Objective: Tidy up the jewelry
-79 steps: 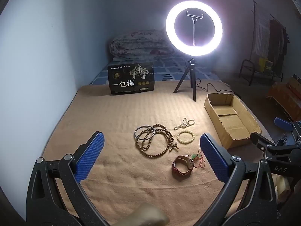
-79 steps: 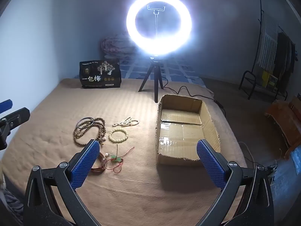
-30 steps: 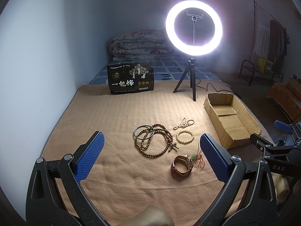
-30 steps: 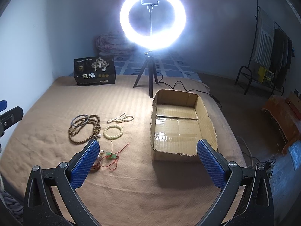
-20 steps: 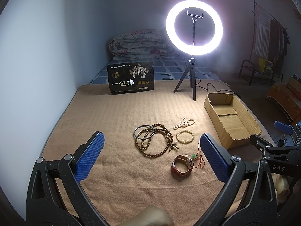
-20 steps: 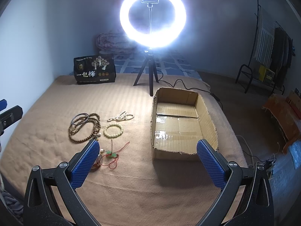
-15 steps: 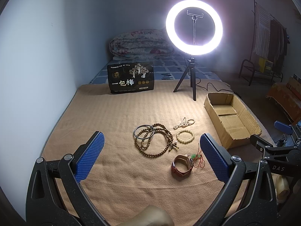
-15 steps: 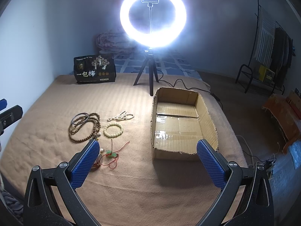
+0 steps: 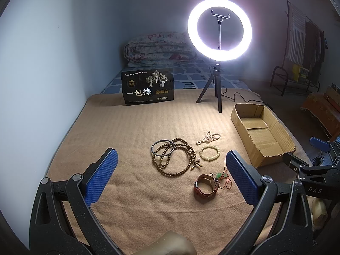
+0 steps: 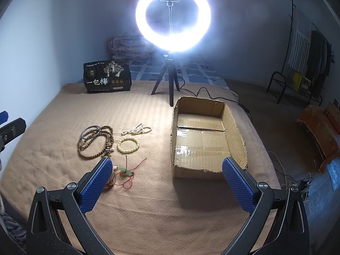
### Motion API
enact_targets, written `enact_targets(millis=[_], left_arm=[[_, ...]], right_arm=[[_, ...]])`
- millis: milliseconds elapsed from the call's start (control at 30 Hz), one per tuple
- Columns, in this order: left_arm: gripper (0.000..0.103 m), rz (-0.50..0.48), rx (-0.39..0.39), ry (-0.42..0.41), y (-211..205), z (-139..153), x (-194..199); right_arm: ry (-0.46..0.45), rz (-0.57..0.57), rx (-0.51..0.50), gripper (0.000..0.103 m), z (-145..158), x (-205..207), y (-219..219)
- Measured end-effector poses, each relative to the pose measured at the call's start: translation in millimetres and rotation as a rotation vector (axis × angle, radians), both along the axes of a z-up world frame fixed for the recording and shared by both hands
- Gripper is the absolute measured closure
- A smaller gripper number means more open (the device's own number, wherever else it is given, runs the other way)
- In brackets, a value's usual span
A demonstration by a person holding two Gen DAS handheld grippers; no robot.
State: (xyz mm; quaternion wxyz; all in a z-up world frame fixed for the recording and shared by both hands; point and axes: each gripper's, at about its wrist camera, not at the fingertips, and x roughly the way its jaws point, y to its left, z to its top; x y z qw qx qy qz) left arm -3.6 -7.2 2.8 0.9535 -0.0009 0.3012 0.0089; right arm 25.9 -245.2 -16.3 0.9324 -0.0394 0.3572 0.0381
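Jewelry lies on a tan blanket [image 9: 136,131]: a long brown bead necklace [image 9: 176,159] [image 10: 93,142], a dark metal bangle [image 9: 162,147] [image 10: 90,131], a pale yellow bead bracelet [image 9: 210,153] [image 10: 128,145], a whitish bead string [image 9: 208,137] [image 10: 137,130], a brown leather watch [image 9: 205,188] and a red cord with green charms [image 9: 223,176] [image 10: 126,172]. An open cardboard box [image 9: 262,133] [image 10: 208,136] sits to the right, nothing in it. My left gripper [image 9: 170,178] hovers open before the jewelry. My right gripper [image 10: 167,182] is open too, its left finger over the watch.
A lit ring light on a tripod [image 9: 218,63] [image 10: 172,48] stands behind the box, its cable trailing right. A black printed bag [image 9: 148,87] [image 10: 107,78] and a folded quilt [image 9: 161,50] are at the back. A wall runs along the left; a clothes rack [image 9: 301,48] stands far right.
The right gripper has drifted slightly, shifting its view of the box and jewelry leftward since the earliest frame. The left gripper and the jewelry have stayed put.
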Motion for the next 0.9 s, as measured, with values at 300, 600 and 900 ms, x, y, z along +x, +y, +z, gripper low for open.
enact_targets(millis=[300, 600, 900], left_arm=[[0.0, -0.003, 0.0, 0.009, 1, -5, -2], [0.0, 0.013, -0.003, 0.088, 12, -30, 15], [0.017, -0.041, -0.09, 0.279, 17, -62, 44]], right_arm=[[0.007, 0.004, 0.0, 0.0, -2, 1, 1], [0.032, 0.066, 0.081, 0.0, -20, 10, -8], [0.196, 0.175, 0.073, 0.001, -52, 31, 7]])
